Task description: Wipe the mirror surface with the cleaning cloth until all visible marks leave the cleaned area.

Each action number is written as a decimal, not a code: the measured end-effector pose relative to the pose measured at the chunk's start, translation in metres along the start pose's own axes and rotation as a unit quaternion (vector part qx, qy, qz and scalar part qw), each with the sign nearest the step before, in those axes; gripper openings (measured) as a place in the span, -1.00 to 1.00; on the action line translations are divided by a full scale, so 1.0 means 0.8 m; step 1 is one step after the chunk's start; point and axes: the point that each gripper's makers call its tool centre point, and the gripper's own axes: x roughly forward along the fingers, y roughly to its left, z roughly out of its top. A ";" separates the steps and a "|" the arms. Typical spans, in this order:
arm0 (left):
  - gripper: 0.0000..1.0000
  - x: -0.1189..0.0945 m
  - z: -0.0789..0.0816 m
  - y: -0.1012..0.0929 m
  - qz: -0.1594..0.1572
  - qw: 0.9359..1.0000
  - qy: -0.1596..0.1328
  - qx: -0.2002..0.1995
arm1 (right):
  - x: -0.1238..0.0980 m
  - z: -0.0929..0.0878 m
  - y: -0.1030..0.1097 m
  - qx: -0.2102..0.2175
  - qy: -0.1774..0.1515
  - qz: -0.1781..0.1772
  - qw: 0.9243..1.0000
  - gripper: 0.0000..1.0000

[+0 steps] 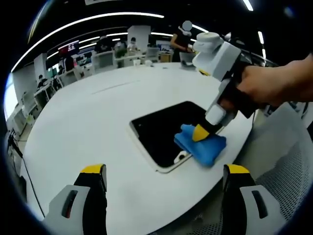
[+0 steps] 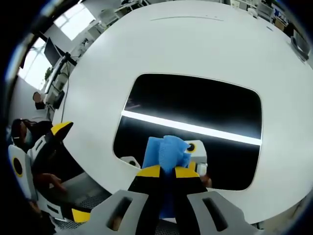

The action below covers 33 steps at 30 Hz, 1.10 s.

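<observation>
Your right gripper [image 2: 167, 172] is clamped on the blue cloth [image 2: 165, 152], pressing the mirror [image 2: 195, 110] near its edge, probably touching; your left gripper [image 1: 164, 178] hangs wide apart above the white table [image 1: 83, 122].

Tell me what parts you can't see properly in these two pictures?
- Mirror corner, left gripper view: hidden under the blue cloth and the right gripper.
- Marks on the mirror, both views: the dark glass and a ceiling-light reflection make them impossible to make out.
- Cloth's lower part, right gripper view: hidden between the shut jaws.
- Left gripper: its body is cut off by the bottom edge.
</observation>
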 end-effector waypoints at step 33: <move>0.99 0.005 -0.002 0.000 -0.005 1.000 0.000 0.012 | 0.017 0.016 0.046 -0.026 -0.001 0.016 1.000 -0.95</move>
